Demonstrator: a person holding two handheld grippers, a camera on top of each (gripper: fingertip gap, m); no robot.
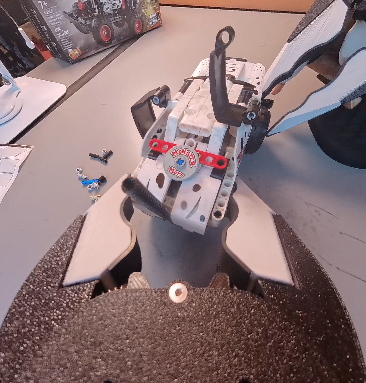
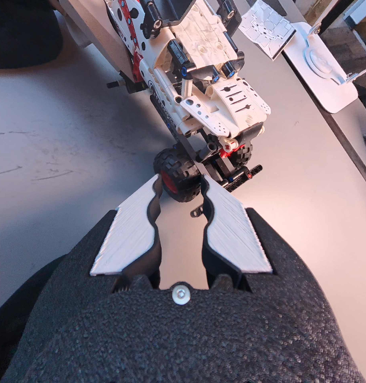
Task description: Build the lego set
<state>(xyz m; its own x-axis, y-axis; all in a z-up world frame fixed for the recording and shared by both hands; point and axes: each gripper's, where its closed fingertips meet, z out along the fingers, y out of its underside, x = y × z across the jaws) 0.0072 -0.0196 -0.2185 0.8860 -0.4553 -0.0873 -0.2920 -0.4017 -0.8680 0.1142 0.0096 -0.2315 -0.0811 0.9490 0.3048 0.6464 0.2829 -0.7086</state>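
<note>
Between the two white fingers of the left gripper [image 1: 179,204] the rear end of the white, black-spotted brick truck body [image 1: 190,157] is clamped, so that the model is held tilted, its nose pointing away. At the far side, the right gripper [image 2: 181,185] is seen with its jaws half open around the black rubber front wheel with a red hub [image 2: 178,180]; whether the fingertips [image 2: 156,182] already press on the tyre cannot be told. The step in hand is judged to be the mounting or seating of this wheel. For the next move a firm push along the axle is needed, while the body is kept steady. Left of the left gripper, small loose grey, blue and black pins [image 1: 91,178] lie on the grey table [image 1: 302,228].
</note>
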